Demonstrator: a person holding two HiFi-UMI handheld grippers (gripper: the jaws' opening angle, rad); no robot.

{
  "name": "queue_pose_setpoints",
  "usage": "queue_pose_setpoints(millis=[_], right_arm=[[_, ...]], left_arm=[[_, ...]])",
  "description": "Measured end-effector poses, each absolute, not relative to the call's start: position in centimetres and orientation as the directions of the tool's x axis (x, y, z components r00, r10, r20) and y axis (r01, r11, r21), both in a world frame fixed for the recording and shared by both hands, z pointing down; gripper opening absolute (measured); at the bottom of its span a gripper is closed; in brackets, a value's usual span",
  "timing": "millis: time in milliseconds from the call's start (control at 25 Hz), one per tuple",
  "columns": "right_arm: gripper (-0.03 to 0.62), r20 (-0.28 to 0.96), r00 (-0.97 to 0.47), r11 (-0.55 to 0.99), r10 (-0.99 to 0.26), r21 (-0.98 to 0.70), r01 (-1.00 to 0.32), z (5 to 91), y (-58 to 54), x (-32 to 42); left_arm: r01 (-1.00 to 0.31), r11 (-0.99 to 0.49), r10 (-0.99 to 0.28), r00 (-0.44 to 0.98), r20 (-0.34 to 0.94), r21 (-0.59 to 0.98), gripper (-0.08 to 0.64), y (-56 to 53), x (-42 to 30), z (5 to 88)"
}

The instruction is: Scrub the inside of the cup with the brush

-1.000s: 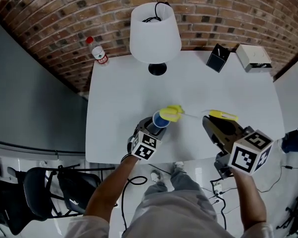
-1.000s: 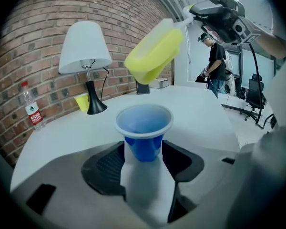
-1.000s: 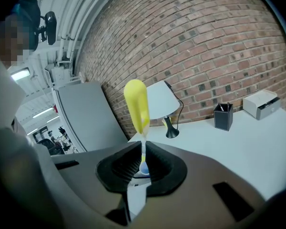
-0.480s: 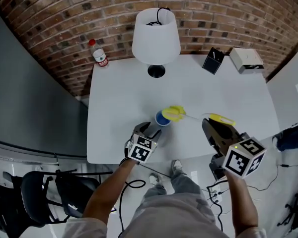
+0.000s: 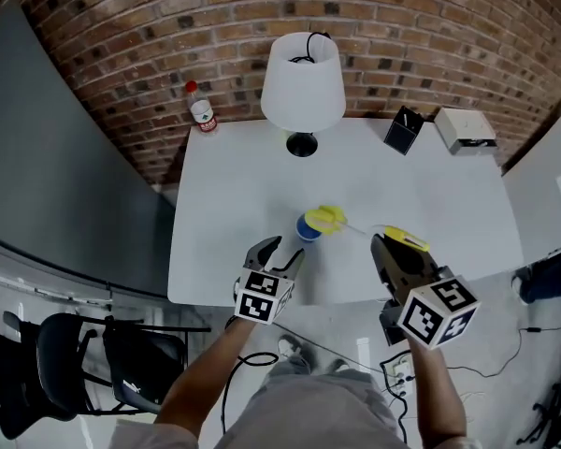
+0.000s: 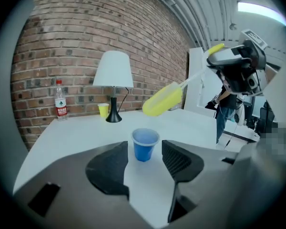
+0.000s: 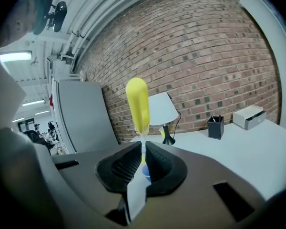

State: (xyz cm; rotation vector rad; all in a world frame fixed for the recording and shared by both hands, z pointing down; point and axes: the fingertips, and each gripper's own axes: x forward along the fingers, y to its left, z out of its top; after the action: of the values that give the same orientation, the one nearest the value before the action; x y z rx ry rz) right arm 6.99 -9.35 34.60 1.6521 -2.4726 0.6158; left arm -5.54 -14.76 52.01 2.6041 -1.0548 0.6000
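In the right gripper view the blue cup (image 7: 146,171) is almost all hidden behind the jaws; only a sliver shows low in the gap. From the head view, the brush's (image 5: 329,218) yellow head covers the cup's rim at 1 o'clock, and the lamp (image 5: 303,82) shade hides most of a small yellow cup (image 6: 103,109) by its base. Whether the brush touches the blue cup cannot be told there; the left gripper view shows its head in the air, above and clear of the cup.

Both forearms enter from 6 o'clock. The left gripper (image 5: 279,253) points toward 1 o'clock, jaws spread wide, the blue cup upright on the tabletop (image 5: 224,204) just ahead of their tips, untouched. The right gripper (image 5: 381,243) points toward 11 o'clock, jaws pressed together on the brush's thin stem, its head tilted toward the cup.

Count: two grippers, one brush, two cups, one lamp, one bottle (image 5: 202,108), one black holder (image 5: 404,131), one white box (image 5: 466,129).
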Motion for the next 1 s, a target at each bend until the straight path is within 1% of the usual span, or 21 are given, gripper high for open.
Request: queue_pose_setpoints(millis=[80,280,400,480,600,760,1000], right_arm=[[0.023,0.299,-0.409,0.340,-0.862,-0.258,-0.905,34.6,-8.8,6.9],[0.023,0.288,-0.408,0.368,-0.866,-0.183,-0.911,34.3,-7.1,7.5],[0.023,0.289,-0.410,0.385,-0.865,-0.142,-0.912,34.4,-5.3,7.9],[0.023,0.287,-0.408,0.393,-0.867,-0.110,-0.913,34.4,-4.1,8.4],[0.024,0.281,-0.399,0.397,-0.873,-0.066,-0.915,34.4,-2.5,9.3],[0.025,0.272,-0.416,0.417,-0.868,-0.058,-0.907,34.3,-0.5,9.8],[0.025,0.274,-0.431,0.437,-0.860,-0.040,-0.898,34.8,2.0,9.8]], left_arm=[[-0.723,-0.685,-0.617,0.645,0.451,0.096,0.233,-13.7,-5.3,50.6],[-0.773,-0.622,-0.677,0.611,0.412,0.125,0.175,-10.4,-4.2,47.7],[-0.802,-0.584,-0.716,0.580,0.389,0.121,0.116,-8.5,-3.4,46.1],[-0.818,-0.565,-0.743,0.561,0.365,0.109,0.050,-7.4,-2.5,44.7],[-0.831,-0.547,-0.769,0.546,0.331,0.100,0.031,-5.8,-0.8,42.7],[-0.847,-0.524,-0.795,0.525,0.305,0.092,0.008,-3.5,0.9,40.5],[-0.855,-0.508,-0.813,0.516,0.271,0.103,0.006,-0.1,2.2,38.9]])
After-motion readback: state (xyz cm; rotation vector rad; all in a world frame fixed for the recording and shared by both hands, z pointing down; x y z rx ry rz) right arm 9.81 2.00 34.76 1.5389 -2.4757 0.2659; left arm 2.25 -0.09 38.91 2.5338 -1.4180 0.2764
